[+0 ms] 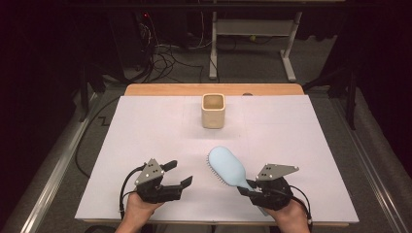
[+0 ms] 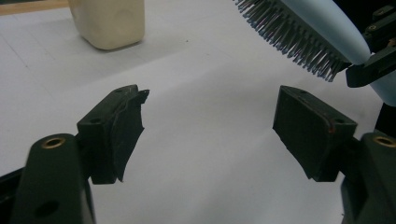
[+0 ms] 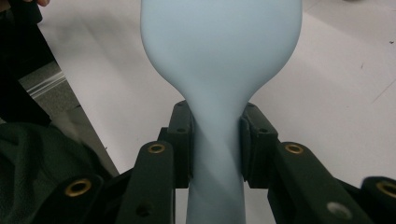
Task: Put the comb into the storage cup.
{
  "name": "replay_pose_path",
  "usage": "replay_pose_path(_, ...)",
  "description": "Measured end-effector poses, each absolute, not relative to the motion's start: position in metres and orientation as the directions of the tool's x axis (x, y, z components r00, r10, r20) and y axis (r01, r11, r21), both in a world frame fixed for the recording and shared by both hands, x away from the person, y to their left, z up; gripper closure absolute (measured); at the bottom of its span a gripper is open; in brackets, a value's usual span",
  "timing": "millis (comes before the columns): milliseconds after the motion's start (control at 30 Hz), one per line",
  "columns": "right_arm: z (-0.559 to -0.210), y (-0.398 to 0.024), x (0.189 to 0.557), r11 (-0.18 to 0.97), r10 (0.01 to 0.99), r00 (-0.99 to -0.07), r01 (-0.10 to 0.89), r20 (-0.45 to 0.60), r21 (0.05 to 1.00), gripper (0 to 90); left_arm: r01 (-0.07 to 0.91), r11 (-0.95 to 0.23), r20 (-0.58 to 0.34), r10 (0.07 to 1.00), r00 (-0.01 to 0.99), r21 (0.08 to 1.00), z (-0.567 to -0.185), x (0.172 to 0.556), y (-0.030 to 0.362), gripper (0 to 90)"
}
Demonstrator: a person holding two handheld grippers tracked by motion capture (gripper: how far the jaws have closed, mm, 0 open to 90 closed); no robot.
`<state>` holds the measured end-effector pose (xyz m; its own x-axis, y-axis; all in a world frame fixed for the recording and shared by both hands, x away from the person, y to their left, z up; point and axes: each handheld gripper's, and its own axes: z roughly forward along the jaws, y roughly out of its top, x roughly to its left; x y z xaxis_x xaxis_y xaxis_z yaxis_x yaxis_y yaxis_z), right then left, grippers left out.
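Low in the right half of the high view, my right gripper (image 1: 249, 190) is clamped on the handle of the pale blue plastic paddle hairbrush (image 1: 227, 166). From there the brush head slants up and to the left, ending just below the middle of the frame, over the white table sheet (image 1: 145, 126). Seen through the right gripper view, both black pads press against the narrow blue neck (image 3: 217, 149) from either side, and the smooth back of the brush head widens out across the upper centre of the frame. At the upper right of the left gripper view I can see the dark bristles (image 2: 299, 42) pointing down towards the sheet, apart from it.

Lower left of the high view holds my left gripper (image 1: 177, 174), its jaws standing wide with nothing between them but bare sheet. It sits near the brush head, not touching it.

Above centre in the high view, the cream square-mouthed cup (image 1: 213, 110) stands upright near the far edge of the sheet, well apart from both grippers.
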<state>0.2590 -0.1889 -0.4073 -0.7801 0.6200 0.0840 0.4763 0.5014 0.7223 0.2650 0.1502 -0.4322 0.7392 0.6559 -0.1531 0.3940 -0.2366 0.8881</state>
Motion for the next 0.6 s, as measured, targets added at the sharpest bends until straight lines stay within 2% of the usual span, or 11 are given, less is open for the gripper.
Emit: replay_pose_path(600,-0.408,-0.187,0.259,0.508,0.615,-0.784,0.474,0.081,0.719,70.5,0.399,-0.278,-0.172,0.591,0.788,0.874,-0.432,0.270,0.121,22.8)
